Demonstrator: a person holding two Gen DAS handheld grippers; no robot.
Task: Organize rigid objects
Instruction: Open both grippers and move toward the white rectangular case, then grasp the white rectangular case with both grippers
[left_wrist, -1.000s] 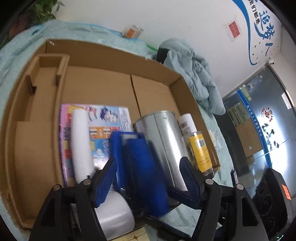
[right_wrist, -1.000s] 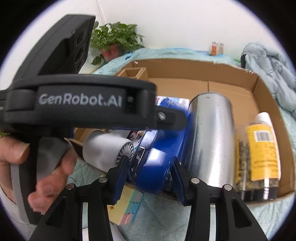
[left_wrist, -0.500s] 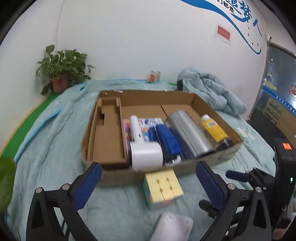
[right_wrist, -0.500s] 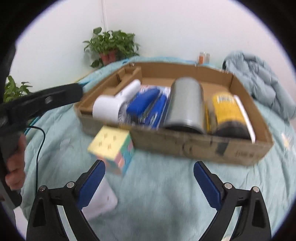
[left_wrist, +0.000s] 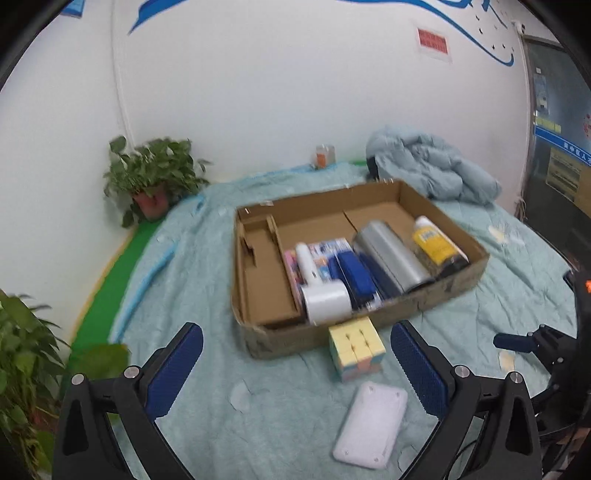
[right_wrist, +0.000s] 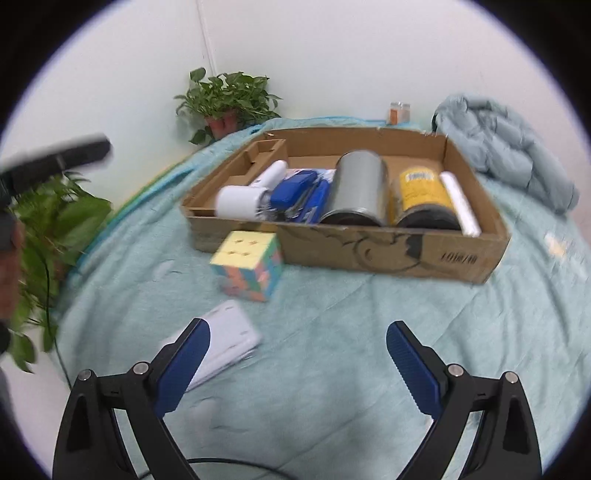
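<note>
Left tongs (left_wrist: 297, 369): my jaws have just been opening and now stand wide, nothing between them, hanging over the bed cover short of the box.
Right tongs (right_wrist: 298, 363): same story, jaws just opened, spread wide and empty.
Cardboard box (left_wrist: 476, 258): sits ahead of both tongs on the bed (left_wrist: 177, 295), already holding a white hair dryer (left_wrist: 325, 301), a blue stapler (left_wrist: 356, 273), a steel tumbler (left_wrist: 391, 254) and a yellow-labelled jar (left_wrist: 436, 247), all lying lengthwise toward the back wall.
Cube (left_wrist: 356, 349): the pastel puzzle cube is still outside, touching or just beside the box's near wall, dead ahead between my left jaws' line and slightly right of centre.
White case (left_wrist: 371, 430): flat, rounded, lying nearer to me than the cube, long axis running diagonally away to the right; in the right view it sits under the left finger (right_wrist: 183, 369).
Nearer hand: I judge the left, since both loose items fall inside its spread.
Open room: the back half of the box is bare cardboard, and so is the left compartment (left_wrist: 264, 291).
Edges: the near wall has to be cleared on the way in; blurry frames, so exact contact is unclear.
</note>
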